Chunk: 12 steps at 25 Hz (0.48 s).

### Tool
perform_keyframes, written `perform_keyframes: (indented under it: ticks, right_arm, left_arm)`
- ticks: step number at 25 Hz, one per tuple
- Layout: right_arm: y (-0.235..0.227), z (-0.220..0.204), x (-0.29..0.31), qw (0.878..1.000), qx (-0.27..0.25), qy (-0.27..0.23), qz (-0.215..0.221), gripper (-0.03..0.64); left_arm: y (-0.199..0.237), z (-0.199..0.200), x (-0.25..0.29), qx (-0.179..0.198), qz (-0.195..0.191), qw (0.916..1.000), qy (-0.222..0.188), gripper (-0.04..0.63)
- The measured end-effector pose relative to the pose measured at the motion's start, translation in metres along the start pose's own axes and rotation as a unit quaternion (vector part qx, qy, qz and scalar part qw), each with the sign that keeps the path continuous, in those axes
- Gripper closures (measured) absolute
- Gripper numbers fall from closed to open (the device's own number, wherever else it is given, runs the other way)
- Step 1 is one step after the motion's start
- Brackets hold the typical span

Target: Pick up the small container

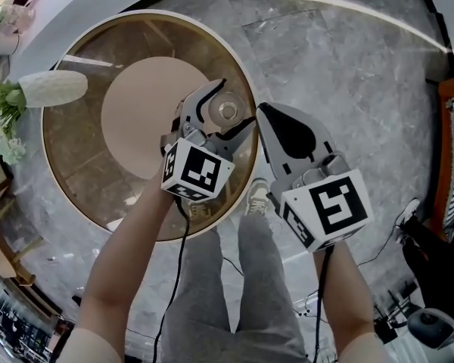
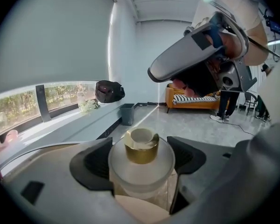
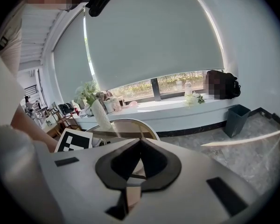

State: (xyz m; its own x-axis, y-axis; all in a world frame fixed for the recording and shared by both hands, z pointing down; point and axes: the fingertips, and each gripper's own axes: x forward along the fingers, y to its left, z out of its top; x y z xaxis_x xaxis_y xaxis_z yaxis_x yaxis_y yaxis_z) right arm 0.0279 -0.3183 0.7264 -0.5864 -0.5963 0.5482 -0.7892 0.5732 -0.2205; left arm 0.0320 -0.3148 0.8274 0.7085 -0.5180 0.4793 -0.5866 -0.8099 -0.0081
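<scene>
The small container [image 1: 228, 110], a frosted glass jar with a gold neck, stands near the right edge of the round glass table [image 1: 76, 195]. My left gripper [image 1: 238, 100] is open, with one jaw on each side of the jar. In the left gripper view the container [image 2: 141, 146] fills the gap between the black pads [image 2: 91, 164]; a thin gap shows at the right pad. My right gripper [image 1: 262, 109] is shut and empty. It hangs just right of the jar, beyond the table's rim. In the right gripper view its jaws [image 3: 139, 143] meet at a point.
A white vase [image 1: 53, 88] with pale flowers [image 1: 0, 119] rests at the table's left edge. A beige disc [image 1: 147, 112] covers the table's middle. The person's legs and shoes [image 1: 257, 195] are below the near rim. An orange sofa [image 2: 191, 99] stands farther off.
</scene>
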Motion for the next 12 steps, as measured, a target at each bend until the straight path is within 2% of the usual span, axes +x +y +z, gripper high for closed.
perform_keyframes:
  ticks: [7, 12]
  right_arm:
    - [0.003, -0.016, 0.015, 0.999, -0.012, 0.018, 0.024, 0.611]
    - [0.004, -0.025, 0.018, 0.999, -0.006, 0.027, 0.033, 0.611]
  left_arm:
    - [-0.001, -0.017, 0.017, 0.014, -0.013, 0.9994, 0.028, 0.247]
    - [-0.003, -0.025, 0.020, 0.008, -0.023, 0.9987, 0.044, 0.247]
